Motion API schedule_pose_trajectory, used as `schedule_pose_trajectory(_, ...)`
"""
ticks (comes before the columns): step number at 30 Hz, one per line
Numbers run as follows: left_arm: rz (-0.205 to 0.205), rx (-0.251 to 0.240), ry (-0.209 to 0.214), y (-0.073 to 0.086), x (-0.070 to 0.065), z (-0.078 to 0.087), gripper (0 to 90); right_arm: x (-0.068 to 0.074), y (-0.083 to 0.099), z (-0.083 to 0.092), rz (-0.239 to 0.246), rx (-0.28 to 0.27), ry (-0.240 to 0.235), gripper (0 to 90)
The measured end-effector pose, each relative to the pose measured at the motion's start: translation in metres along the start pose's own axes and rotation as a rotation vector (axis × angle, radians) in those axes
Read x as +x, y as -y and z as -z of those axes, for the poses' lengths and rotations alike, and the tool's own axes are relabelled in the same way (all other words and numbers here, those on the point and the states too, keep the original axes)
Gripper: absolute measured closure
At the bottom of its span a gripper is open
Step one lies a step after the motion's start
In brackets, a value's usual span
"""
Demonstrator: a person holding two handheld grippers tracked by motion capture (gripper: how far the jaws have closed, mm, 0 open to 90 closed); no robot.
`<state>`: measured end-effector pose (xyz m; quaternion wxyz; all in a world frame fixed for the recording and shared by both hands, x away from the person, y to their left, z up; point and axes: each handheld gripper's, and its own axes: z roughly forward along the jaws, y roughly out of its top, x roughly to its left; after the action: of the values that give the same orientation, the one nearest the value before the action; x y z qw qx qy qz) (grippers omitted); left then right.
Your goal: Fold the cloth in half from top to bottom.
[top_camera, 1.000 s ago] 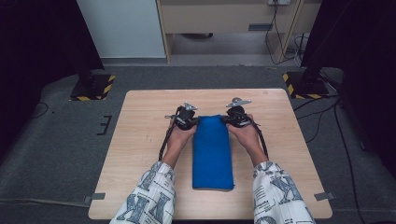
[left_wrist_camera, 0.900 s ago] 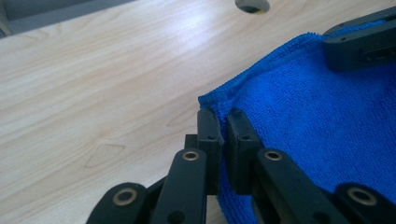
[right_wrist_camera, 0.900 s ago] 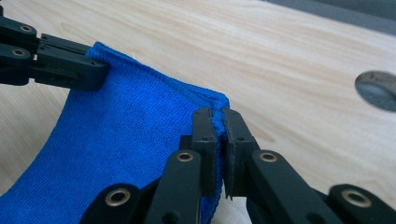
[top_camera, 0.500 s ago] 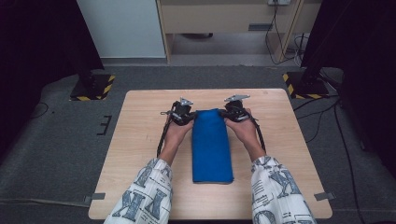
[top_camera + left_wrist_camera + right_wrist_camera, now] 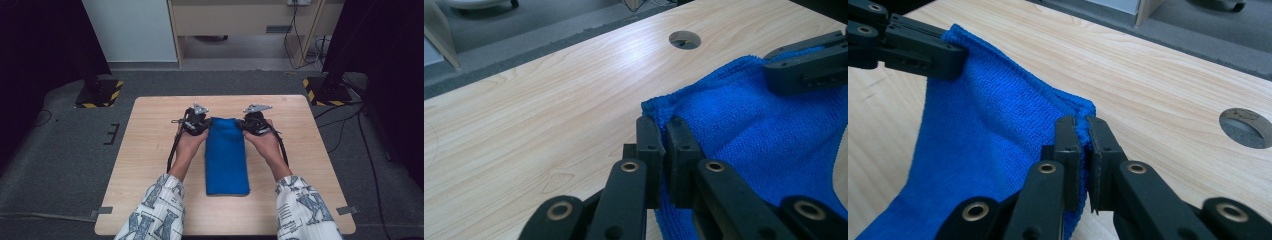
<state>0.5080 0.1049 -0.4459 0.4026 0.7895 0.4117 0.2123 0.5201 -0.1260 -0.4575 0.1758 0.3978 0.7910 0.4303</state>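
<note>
- Table (image 5: pixel 150 150): light wood, I saw it taking up the middle of the high view; a round hole (image 5: pixel 684 39) sat in its top beyond the cloth.
- Cloth (image 5: pixel 226 155): blue, folded into a long strip, lay down the table's middle between my two forearms; near end flat on the wood, far end raised at both corners.
- Left gripper (image 5: pixel 199 125): at the cloth's far left corner, jaws pressed together, pinching that corner's hem. In its own view (image 5: pixel 663 131) the hem ran up between the two black pads.
- Right gripper (image 5: pixel 248 125): at the far right corner, jaws also pressed together on the hem. Its own view (image 5: pixel 1083 127) showed the blue edge pinched in the gap.
- Both grippers faced each other across the cloth's far edge, near, not touching.
</note>
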Motion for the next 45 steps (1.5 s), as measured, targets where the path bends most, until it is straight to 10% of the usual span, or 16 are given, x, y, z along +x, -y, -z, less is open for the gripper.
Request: schedule_pose_trajectory(45, -0.113, -0.024, 0.047, 0.036, -0.036, 0.054, 85.3, 0.037, 0.045, 0.053, 0.055, -0.064, -0.069, 84.3)
